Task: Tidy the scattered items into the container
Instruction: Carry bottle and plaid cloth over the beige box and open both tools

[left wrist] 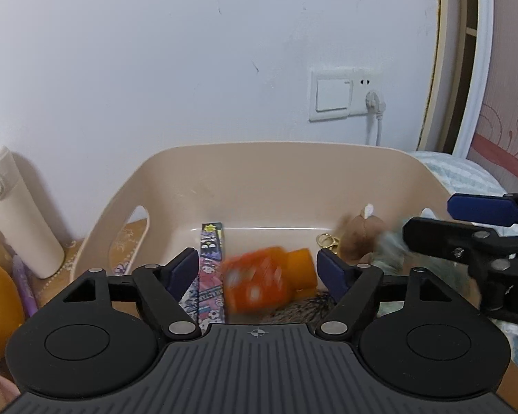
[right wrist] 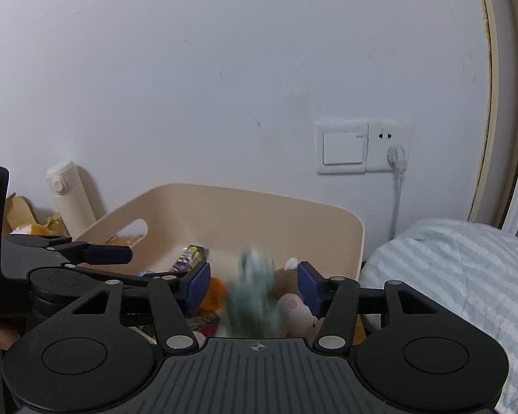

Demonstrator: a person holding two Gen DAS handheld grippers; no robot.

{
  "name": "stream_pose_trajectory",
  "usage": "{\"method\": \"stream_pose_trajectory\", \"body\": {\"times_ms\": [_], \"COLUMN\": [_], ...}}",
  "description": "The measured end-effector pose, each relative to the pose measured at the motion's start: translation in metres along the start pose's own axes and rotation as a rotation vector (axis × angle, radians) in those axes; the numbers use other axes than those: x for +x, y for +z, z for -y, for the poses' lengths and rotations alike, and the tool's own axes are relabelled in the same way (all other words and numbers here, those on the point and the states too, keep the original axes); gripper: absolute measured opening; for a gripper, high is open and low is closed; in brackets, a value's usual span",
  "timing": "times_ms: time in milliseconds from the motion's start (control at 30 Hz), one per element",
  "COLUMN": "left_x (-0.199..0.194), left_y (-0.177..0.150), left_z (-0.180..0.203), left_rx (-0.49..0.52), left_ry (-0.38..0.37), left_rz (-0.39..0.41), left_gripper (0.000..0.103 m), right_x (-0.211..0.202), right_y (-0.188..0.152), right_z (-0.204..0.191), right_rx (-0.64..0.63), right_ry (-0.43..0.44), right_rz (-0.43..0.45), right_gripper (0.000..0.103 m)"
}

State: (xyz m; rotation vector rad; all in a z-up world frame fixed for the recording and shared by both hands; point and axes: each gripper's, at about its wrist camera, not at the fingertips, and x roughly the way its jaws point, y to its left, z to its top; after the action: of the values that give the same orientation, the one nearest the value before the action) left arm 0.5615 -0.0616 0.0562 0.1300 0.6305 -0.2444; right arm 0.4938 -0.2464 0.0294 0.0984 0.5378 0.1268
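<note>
White wall [left wrist: 155,69] with a switch-and-socket plate [left wrist: 345,95] backs the scene. Beige container [left wrist: 259,179] sits below it, already holding a patterned box [left wrist: 210,262], a brown plush [left wrist: 359,238] and more. Orange item [left wrist: 262,283], blurred, sits between the spread fingers of the left gripper [left wrist: 255,269]; released, apparently dropping in. Pale green item [right wrist: 255,293], also blurred, lies between the parted fingers of the right gripper [right wrist: 253,284]; likewise not clamped. Judged step: depositing both items. Next: lift both grippers clear, then go for leftovers beside the white bottle [left wrist: 20,214].
</note>
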Motion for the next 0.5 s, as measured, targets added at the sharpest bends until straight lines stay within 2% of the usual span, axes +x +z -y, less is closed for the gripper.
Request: {"method": "stream_pose_trajectory", "body": {"times_ms": [300, 500], "left_x": [-0.043, -0.080], "left_y": [-0.014, -0.033], "left_z": [-0.008, -0.003], "left_rx": [-0.008, 0.036], "left_ry": [-0.016, -0.028], "left_rz": [0.054, 0.085], "left_gripper": [0.081, 0.081], "right_x": [-0.044, -0.096], "right_y": [0.003, -0.002], "right_z": [0.000, -0.004], "right_rx": [0.014, 0.006], "right_ry": [0.000, -0.011], "right_rz": [0.068, 0.151], "right_gripper": [0.068, 0.076]}}
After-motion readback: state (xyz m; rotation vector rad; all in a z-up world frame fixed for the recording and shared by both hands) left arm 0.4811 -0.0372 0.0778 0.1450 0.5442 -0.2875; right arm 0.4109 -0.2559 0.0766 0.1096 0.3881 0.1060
